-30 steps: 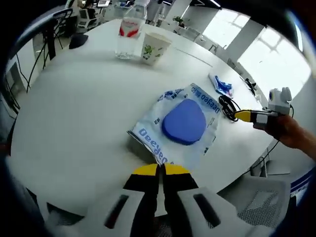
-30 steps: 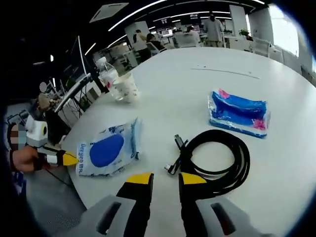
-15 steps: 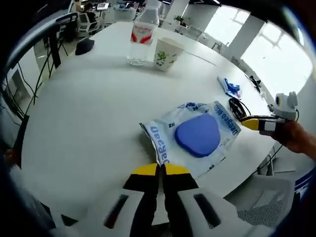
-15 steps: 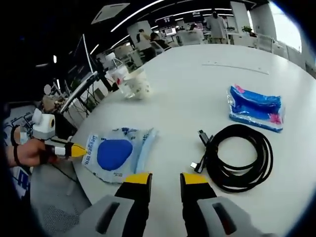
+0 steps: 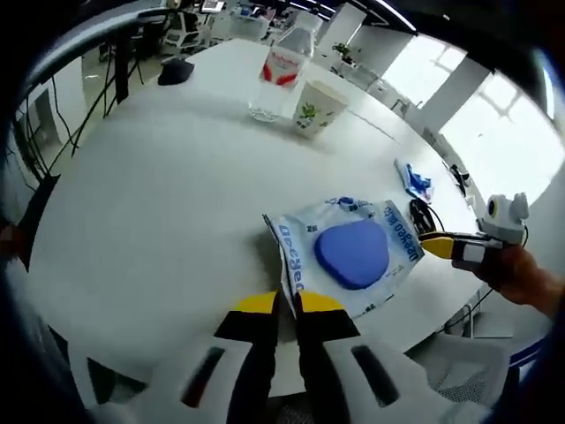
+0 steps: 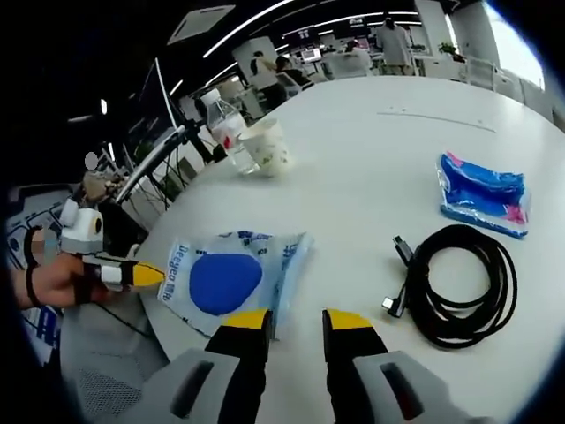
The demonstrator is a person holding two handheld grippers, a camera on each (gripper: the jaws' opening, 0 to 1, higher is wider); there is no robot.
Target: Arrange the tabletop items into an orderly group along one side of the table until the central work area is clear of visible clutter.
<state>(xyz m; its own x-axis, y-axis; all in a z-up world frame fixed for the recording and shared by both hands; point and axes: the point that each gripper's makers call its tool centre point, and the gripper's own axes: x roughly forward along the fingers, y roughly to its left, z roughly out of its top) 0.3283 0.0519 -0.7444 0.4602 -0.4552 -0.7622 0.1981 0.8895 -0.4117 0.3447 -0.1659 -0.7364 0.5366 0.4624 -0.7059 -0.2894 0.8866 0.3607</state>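
Item: clear plastic packet with blue lettering and a flat blue pad inside (image 5: pixel 349 254), lying near the edge of the round white counter (image 5: pixel 150 203). Left tongs (image 5: pixel 287 303) were clenched on the packet's near corner. Right tongs (image 6: pixel 293 320) stood released, jaws apart, holding nothing, just short of the packet. Elsewhere: coiled black cable (image 6: pixel 461 284), blue-and-pink wrapped pack (image 6: pixel 482 192), clear water bottle with red label (image 5: pixel 280 72) and printed paper cup (image 5: pixel 317 109) standing together. Handling advice: drag the packet flat, low and slowly, keeping the corner pinch firm, toward the grouping side.
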